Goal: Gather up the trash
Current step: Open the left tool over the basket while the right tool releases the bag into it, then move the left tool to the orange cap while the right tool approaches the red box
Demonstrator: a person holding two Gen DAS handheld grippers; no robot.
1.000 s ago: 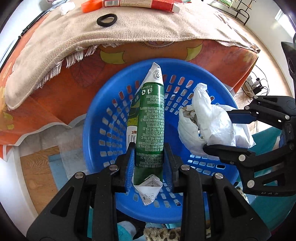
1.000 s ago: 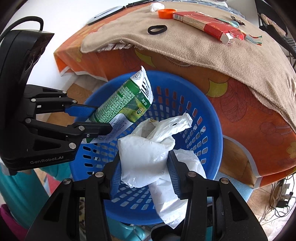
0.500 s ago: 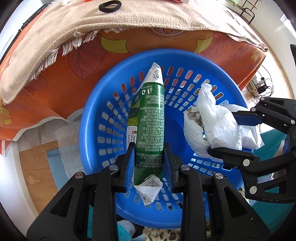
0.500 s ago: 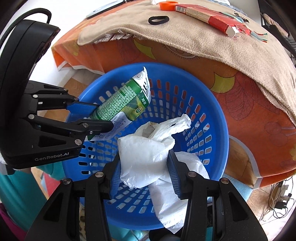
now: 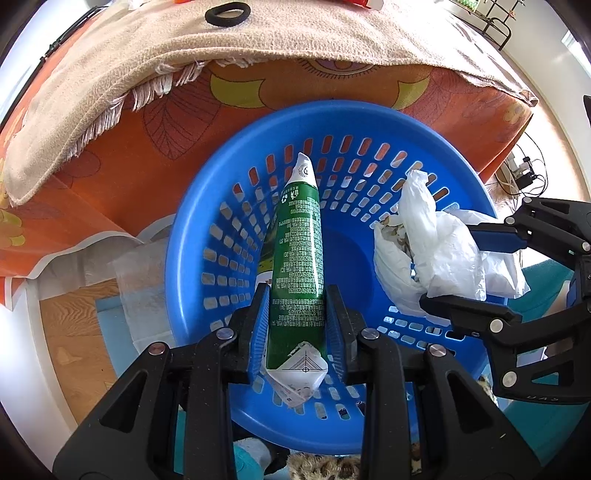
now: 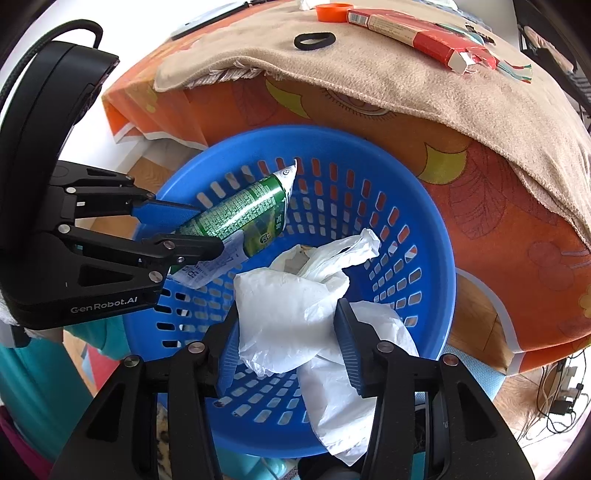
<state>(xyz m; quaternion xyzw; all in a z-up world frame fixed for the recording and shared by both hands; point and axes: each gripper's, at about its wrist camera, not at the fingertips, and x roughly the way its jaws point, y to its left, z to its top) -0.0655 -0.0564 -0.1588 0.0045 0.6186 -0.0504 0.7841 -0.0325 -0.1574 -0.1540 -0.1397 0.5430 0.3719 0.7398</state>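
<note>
You have both pieces of trash above the round blue plastic basket with slotted walls (image 5: 207, 229), but neither is inside it yet. The flattened green and white drink carton (image 5: 297, 266) hangs over the middle of the basket, its pointed end toward the far wall, and your left gripper (image 5: 295, 328) is clenched on its near end, with both blue pads pressed on its sides. The crumpled white plastic bag (image 6: 291, 314) hangs over the near right part of the basket, and your right gripper (image 6: 290, 339) grasps it by the bulky middle, with a loose tail hanging below the fingers. The bottom of the basket looks empty as far as I can see, so I judge that the collecting is about half done: what is left for these two is to let them go. On the far side, on the beige fringed cloth (image 6: 388, 77) over the orange table cover, a red paper box (image 6: 413, 33), an orange cap (image 6: 332, 11) and a black hair ring (image 6: 314, 40) lie; some may be trash too.
</note>
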